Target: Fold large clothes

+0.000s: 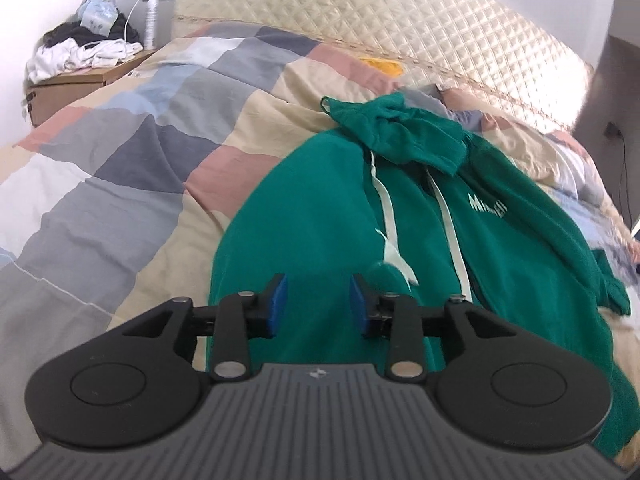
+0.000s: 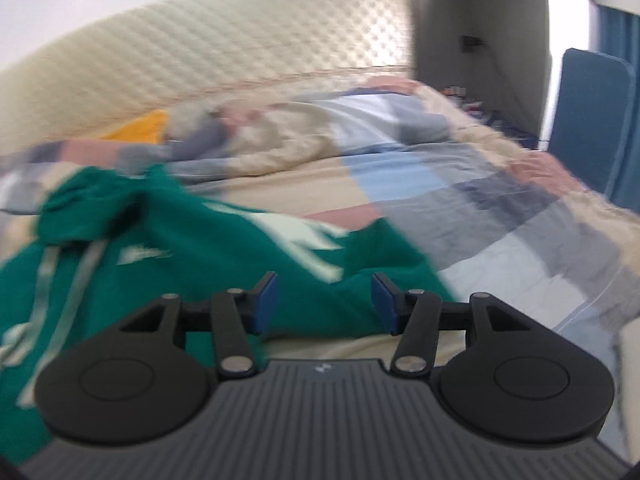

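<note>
Soft daylight fills both views, with a bright glare on the cream quilted headboard far right of the left tongs. The left view is mostly sharp. The right view is smeared by motion blur, especially the green cotton hoodie. Fisheye curving bends the edges.

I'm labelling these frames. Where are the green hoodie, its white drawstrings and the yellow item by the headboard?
green hoodie (image 1: 312, 216), left wrist view, front panel.
white drawstrings (image 1: 384, 200), left wrist view, left cord.
yellow item (image 2: 140, 130), right wrist view, visible corner.
</note>
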Demonstrator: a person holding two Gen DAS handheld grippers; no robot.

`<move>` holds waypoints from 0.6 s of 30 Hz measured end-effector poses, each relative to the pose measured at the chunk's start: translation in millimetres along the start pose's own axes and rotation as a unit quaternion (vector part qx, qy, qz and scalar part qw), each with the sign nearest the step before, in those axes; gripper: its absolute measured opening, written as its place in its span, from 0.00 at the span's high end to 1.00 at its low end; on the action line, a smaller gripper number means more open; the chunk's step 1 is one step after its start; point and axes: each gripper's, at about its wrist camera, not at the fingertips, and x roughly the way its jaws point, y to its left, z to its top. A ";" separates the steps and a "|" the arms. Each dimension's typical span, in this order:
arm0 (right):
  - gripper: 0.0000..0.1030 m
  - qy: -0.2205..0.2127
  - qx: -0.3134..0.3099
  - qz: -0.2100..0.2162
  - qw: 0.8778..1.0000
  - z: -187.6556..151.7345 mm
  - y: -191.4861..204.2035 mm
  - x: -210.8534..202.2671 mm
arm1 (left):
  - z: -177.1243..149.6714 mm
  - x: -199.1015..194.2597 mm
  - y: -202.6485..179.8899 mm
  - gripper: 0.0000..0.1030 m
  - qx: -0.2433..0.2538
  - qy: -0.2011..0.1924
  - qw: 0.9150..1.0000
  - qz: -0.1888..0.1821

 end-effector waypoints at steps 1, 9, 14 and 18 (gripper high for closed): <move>0.48 0.002 -0.007 0.013 1.000 -2.8 8.4 -8.1 | -2.4 -2.1 -2.7 0.57 0.005 0.000 1.000 0.003; 0.48 0.012 -0.070 0.105 0.992 -40.4 71.7 -58.5 | -18.5 -0.9 -9.9 0.51 0.024 0.018 0.999 0.036; 0.48 0.012 -0.097 0.119 0.988 -48.4 87.5 -72.1 | -22.6 11.9 -8.5 0.51 0.029 0.030 0.997 0.058; 0.42 0.003 -0.088 0.122 0.989 -46.8 83.8 -71.6 | -25.1 23.1 -8.0 0.51 0.028 0.040 0.997 0.067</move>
